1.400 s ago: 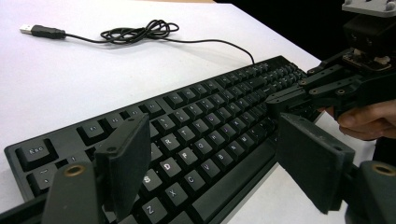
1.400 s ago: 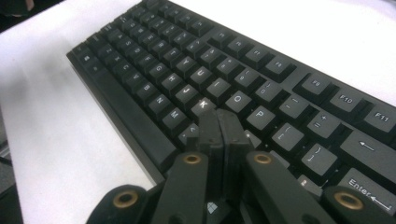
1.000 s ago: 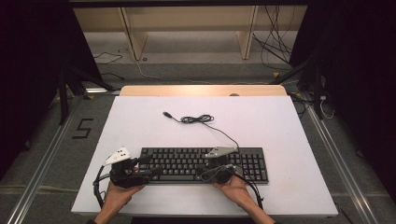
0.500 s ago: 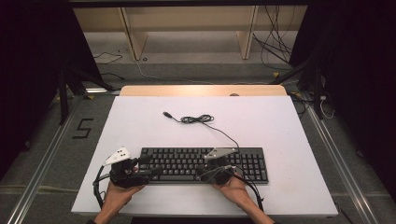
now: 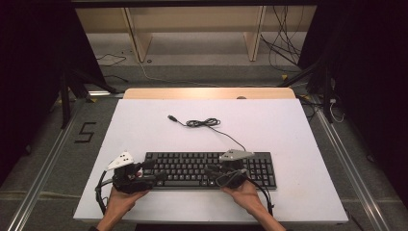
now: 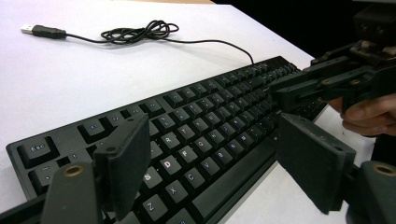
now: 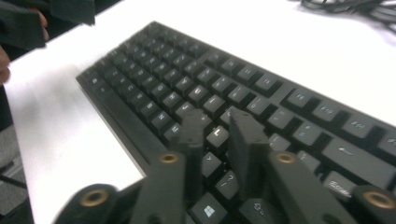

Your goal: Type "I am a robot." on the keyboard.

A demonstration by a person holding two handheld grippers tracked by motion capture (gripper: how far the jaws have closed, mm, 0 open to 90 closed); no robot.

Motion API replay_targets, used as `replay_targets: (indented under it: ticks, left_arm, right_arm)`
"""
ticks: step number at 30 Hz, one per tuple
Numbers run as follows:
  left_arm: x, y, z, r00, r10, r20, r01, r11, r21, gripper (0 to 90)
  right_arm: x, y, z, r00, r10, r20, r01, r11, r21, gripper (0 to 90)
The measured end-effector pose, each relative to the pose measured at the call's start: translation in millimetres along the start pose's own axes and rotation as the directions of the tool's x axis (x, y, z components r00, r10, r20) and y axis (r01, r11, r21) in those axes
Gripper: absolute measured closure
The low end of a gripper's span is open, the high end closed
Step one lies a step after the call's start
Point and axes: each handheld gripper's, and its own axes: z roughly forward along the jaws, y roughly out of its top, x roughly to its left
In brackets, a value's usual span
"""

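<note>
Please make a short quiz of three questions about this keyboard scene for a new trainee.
1. True or false: the USB plug lies loose on the table.
2. Which gripper has wide-open jaws? A. left gripper B. right gripper
3. The right gripper's jaw tips are over the ____.

Key: 1 true. 2 A; the right jaws have just been opening a little, a narrow gap with nothing gripped. 3 keyboard.
</note>
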Motion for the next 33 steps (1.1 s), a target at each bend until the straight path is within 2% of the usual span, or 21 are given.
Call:
replay_targets:
  ticks: [7,17,33]
  left_arm:
    - [0.0,0.1,0.2,1.0,-0.002,0.005,0.002,1.0,0.002,25.7]
    - [-1.2,0.1,1.4,0.9999,-0.003,0.015,0.003,0.9999,0.01,25.0]
    - [-2.2,0.5,1.0,0.9998,0.002,0.02,-0.002,0.9999,0.015,24.5]
  right_arm:
    - [-5.2,-1.2,-23.0,0.9997,0.02,-0.015,-0.021,0.997,-0.075,61.8]
    - [-5.9,-4.1,-39.8,0.9995,0.03,-0.004,-0.03,0.994,-0.104,42.5]
    - [-12.5,-21.1,-71.2,0.9984,0.041,0.04,-0.034,0.985,-0.169,35.0]
